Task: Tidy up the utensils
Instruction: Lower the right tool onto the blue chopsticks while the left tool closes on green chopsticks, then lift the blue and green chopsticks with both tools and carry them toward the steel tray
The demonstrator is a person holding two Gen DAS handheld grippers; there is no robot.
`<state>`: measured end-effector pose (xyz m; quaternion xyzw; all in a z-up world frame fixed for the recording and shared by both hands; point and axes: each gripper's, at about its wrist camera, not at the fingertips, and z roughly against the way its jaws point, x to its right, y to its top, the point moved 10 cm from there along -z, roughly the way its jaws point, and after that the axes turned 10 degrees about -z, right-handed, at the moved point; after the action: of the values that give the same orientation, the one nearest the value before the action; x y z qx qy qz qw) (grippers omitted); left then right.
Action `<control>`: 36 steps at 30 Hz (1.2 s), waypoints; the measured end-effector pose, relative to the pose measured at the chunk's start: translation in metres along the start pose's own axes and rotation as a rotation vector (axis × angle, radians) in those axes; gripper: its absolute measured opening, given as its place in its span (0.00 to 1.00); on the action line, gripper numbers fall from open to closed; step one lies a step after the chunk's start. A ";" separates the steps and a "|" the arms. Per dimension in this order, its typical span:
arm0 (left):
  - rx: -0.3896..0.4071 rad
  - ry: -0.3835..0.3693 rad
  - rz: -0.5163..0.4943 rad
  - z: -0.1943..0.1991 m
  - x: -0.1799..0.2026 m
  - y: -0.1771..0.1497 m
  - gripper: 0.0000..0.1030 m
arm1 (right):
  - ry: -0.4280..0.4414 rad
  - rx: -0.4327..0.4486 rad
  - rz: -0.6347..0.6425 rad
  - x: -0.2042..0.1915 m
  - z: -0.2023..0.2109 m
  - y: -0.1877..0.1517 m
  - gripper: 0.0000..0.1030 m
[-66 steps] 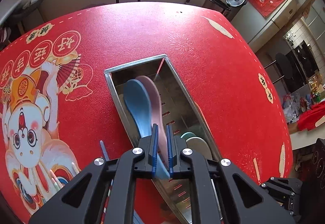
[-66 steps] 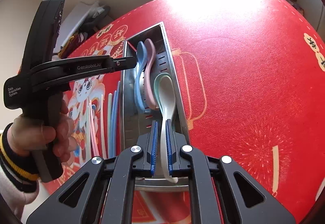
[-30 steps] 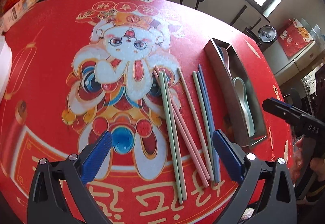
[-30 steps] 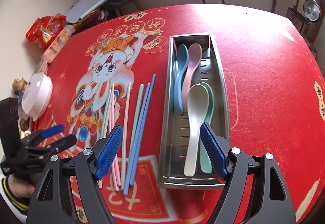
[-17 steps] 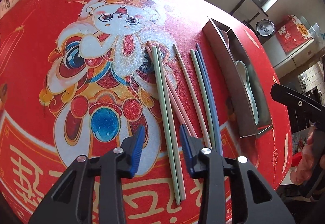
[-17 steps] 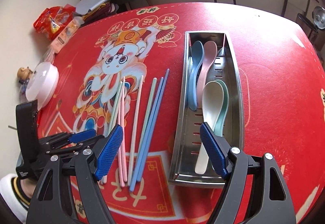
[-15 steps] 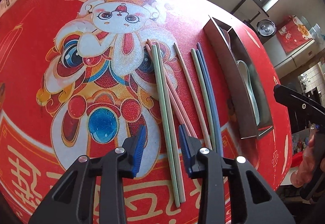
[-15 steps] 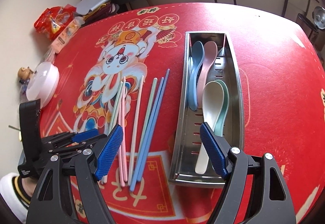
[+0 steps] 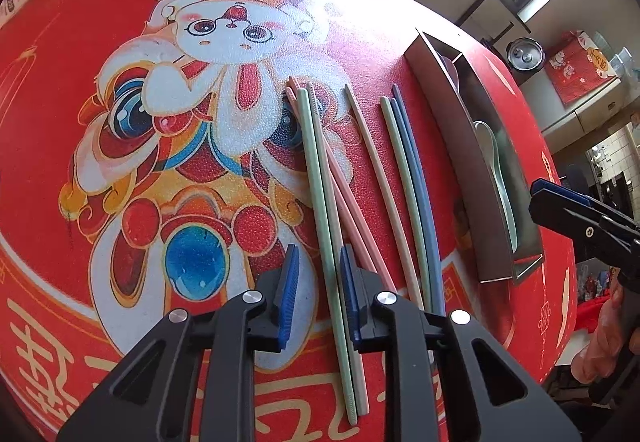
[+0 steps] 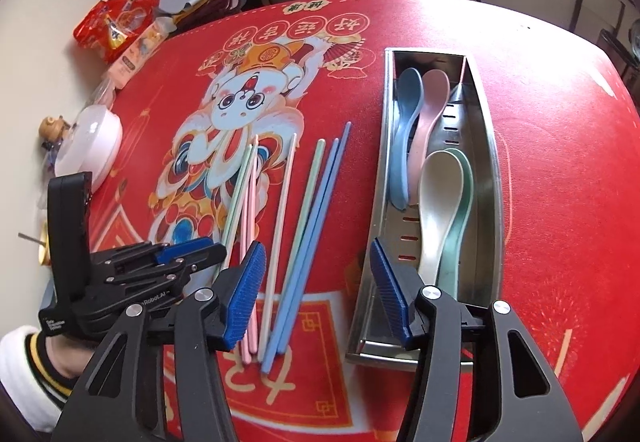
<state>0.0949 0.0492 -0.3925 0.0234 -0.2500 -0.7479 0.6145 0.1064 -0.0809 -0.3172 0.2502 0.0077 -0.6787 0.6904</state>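
Your left gripper [image 9: 316,270] hangs low over the red tablecloth [image 9: 60,89], its jaws set narrow and straddling the near end of a pale green chopstick [image 9: 320,177] without visibly pinching it; whether the pads touch it you cannot tell from here. A second green chopstick [image 9: 404,177] lies further to the right of that gripper, and the two blue chopsticks [image 9: 420,185] rest just beside it, running forward and slightly left. Pink chopsticks [image 9: 352,201] cross under the green one just ahead of your right-hand pad, and a lighter cream chopstick [image 9: 376,169] lies between them and the blue pair. The steel tray [image 9: 460,161] sits beyond the blue chopsticks, off to the right of the left gripper. Your right gripper [image 10: 316,286] is spread wide and holds nothing; the near ends of the blue chopsticks lie between its fingers, and the tray's near left corner sits just ahead of its right finger. In that tray [image 10: 492,169] a blue spoon [image 10: 404,137] and a pink spoon [image 10: 428,109] lie side by side at the far end, and a white spoon [image 10: 436,197] rests on a green spoon [image 10: 460,201] nearer to you. A white bowl [image 10: 92,145] stands far off to the left of the right gripper.
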 end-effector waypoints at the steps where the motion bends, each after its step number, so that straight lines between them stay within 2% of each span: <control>1: 0.001 0.003 -0.002 0.000 -0.001 0.000 0.18 | 0.004 -0.006 0.003 -0.002 -0.002 -0.001 0.49; 3: -0.001 0.023 -0.012 0.000 -0.003 0.001 0.13 | 0.006 -0.015 0.009 -0.007 -0.006 -0.002 0.47; 9: 0.004 0.013 -0.027 0.000 -0.004 0.002 0.12 | 0.010 -0.038 0.021 -0.015 -0.013 -0.005 0.42; 12: 0.003 0.006 -0.020 0.002 -0.008 0.000 0.12 | 0.005 -0.052 0.031 -0.017 -0.018 -0.008 0.35; 15: 0.004 -0.005 -0.004 0.006 -0.015 -0.004 0.11 | -0.001 -0.071 0.052 -0.021 -0.025 -0.012 0.23; 16: 0.004 -0.009 0.001 0.007 -0.017 -0.005 0.11 | -0.006 -0.079 0.063 -0.023 -0.027 -0.014 0.17; 19: 0.007 -0.016 0.006 0.009 -0.020 -0.008 0.11 | -0.033 -0.101 0.092 -0.027 -0.036 -0.018 0.09; 26: 0.020 -0.022 0.011 0.015 -0.029 -0.010 0.11 | -0.128 -0.152 0.104 -0.024 -0.060 -0.019 0.07; 36: 0.031 -0.036 0.029 0.024 -0.050 -0.013 0.11 | -0.151 -0.178 0.051 -0.023 -0.087 -0.010 0.07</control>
<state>0.0867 0.1055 -0.3906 0.0156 -0.2729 -0.7351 0.6204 0.1241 -0.0286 -0.3882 0.1363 0.0095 -0.6743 0.7257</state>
